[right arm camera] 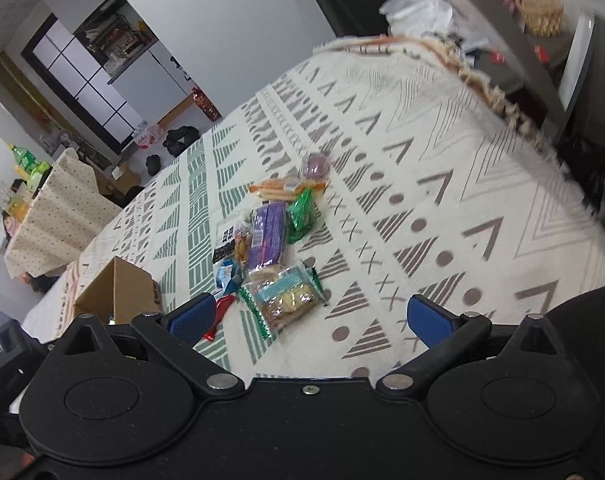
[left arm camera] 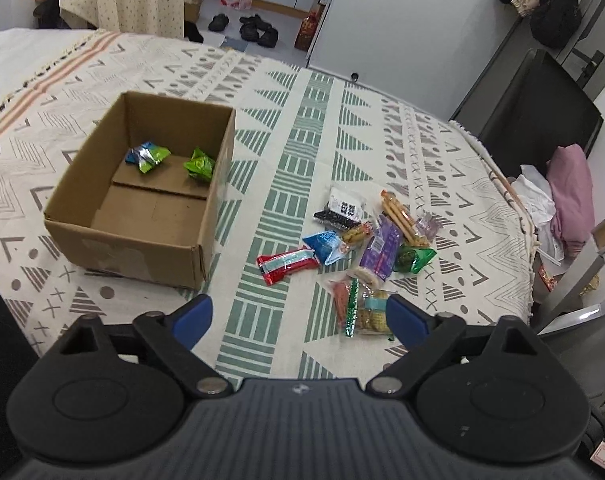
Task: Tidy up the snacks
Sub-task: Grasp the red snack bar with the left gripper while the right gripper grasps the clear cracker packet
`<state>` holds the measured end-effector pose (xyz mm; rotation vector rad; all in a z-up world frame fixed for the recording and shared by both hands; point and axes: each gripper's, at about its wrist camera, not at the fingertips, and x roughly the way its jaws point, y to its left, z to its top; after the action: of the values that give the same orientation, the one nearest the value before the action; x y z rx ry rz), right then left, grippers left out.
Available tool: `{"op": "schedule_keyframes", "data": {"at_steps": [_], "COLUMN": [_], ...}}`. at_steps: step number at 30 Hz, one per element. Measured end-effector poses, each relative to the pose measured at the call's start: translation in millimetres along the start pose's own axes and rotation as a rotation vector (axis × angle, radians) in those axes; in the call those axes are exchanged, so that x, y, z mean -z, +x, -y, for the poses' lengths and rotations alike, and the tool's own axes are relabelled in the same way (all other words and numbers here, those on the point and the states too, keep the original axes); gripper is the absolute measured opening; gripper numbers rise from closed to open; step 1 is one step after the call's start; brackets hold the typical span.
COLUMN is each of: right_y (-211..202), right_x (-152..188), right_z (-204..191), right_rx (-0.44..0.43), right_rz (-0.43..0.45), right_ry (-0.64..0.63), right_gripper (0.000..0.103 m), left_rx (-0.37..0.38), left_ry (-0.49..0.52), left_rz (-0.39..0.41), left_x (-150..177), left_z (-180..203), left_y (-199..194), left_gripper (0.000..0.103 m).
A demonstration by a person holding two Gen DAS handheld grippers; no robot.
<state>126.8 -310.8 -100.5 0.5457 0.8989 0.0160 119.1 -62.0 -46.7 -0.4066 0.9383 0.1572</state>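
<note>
An open cardboard box (left arm camera: pixel 82 236) sits on the patterned cloth and holds a blue-green packet (left arm camera: pixel 147 156) and a green packet (left arm camera: pixel 199 165). Right of it lies a pile of snacks: a red packet (left arm camera: pixel 287 265), a blue packet (left arm camera: pixel 325 245), a purple packet (left arm camera: pixel 379 252), a green packet (left arm camera: pixel 414 259) and a clear biscuit pack (left arm camera: pixel 368 312). My left gripper (left arm camera: pixel 300 320) is open and empty, above the cloth in front of the pile. My right gripper (right arm camera: pixel 310 320) is open and empty, just short of the biscuit pack (right arm camera: pixel 288 296); the box (right arm camera: pixel 118 292) is at its left.
The patterned cloth (left arm camera: pixel 310 152) covers a bed or table; its right edge (left arm camera: pixel 518 216) drops to pink and white clothes (left arm camera: pixel 570 196). Shoes (left arm camera: pixel 258 28) lie on the floor behind. A second covered table (right arm camera: pixel 58 216) stands far left in the right wrist view.
</note>
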Motion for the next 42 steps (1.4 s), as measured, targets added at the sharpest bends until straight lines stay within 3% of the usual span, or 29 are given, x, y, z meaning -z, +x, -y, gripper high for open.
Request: {"op": "schedule_keyframes", "data": {"at_steps": [11,18,30,38,40,42], "right_y": [46,85,141,155,156,156], "right_x": [-7,-4,1,-6,-8,-9], "right_z": [1,6,26,19,15,14], "right_rx": [-0.058,-0.088,-0.194,-0.133,-0.103,-0.073], "right_rz": [-0.059,-0.141,-0.292,-0.263,-0.245,-0.229], "right_ry": [0.085,0.157,0.378,0.329,0.293,0.258], "right_gripper": [0.093,0.079,0.071,0.067,0.052,0.048], "left_rx": [-0.018,-0.062,-0.101,-0.126,-0.133,-0.146], "left_ry": [-0.007,0.044,0.079,0.087,0.097,0.108], "left_rz": [-0.056,-0.096,-0.158,-0.17,-0.172,-0.168], "left_x": [-14,-25,-31,-29,-29,-29], "left_z": [-1,6,9,18,20,22], "left_y": [49,85,138,163,168,172], "left_gripper": [0.069,0.068,0.068,0.068,0.068,0.068]}}
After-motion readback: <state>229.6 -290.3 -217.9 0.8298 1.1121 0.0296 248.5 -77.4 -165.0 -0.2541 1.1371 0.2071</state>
